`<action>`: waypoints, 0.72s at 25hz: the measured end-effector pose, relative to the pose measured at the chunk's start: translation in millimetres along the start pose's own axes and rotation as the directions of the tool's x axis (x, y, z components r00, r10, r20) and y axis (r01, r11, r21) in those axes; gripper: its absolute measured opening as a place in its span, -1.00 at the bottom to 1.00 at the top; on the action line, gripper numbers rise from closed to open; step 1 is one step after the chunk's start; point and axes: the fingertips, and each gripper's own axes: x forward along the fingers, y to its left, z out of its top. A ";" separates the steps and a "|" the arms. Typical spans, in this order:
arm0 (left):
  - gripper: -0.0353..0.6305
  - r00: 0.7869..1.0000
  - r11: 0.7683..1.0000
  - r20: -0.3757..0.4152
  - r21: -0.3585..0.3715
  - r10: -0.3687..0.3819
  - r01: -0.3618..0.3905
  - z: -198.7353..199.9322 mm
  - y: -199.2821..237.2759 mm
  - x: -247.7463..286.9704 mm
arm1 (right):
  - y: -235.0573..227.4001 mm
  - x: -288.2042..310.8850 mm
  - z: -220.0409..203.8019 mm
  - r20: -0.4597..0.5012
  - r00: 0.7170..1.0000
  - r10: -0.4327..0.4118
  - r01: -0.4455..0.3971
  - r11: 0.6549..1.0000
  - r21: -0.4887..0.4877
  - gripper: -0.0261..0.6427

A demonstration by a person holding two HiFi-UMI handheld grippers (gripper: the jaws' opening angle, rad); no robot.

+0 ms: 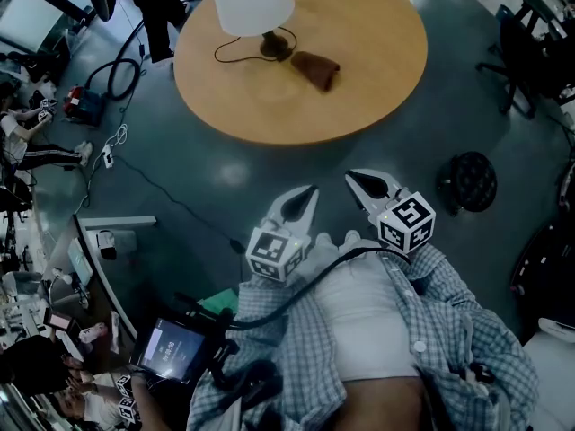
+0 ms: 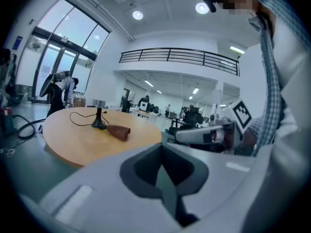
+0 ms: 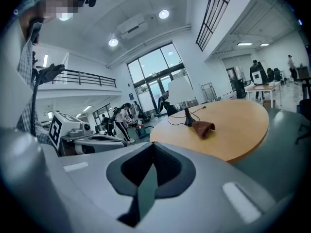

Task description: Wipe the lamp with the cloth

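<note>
Task not yet begun, as I judge. Left gripper (image 1: pixel 301 203) and right gripper (image 1: pixel 368 187) both closed tight, nothing between jaws, well apart from table (image 1: pixel 377 97). Cloth (image 1: pixel 316 68) lies crumpled just beside base of lamp (image 1: pixel 252 7) (looks untouched). All left: approach, pick cloth, wipe lamp

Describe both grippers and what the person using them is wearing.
The left gripper and right gripper are pale grey, with tapered jaws lined with dark pads. Each carries a white cube with black square markers: the left cube and the right cube. A black cable curves across the person's front. The person wears a blue-and-white checked shirt open over a white top.
</note>
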 end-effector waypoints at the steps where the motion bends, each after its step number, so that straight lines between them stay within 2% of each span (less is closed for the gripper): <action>1: -0.89 1.000 1.000 0.004 0.001 0.004 -0.004 0.9 0.5 0.2 | -1.3 -0.3 1.0 0.005 1.000 0.000 0.000 1.000 0.010 -0.91; 10: -0.89 0.996 0.997 0.038 0.010 0.075 -0.076 9.8 -8.9 13.0 | -17.3 -26.0 3.9 0.001 0.998 0.061 -0.061 0.997 -0.054 -0.91; 18: -0.89 0.994 0.994 0.022 0.001 0.109 -0.109 9.8 -15.7 20.9 | -41.9 -40.2 2.7 0.004 0.998 0.057 -0.057 0.998 -0.004 -0.91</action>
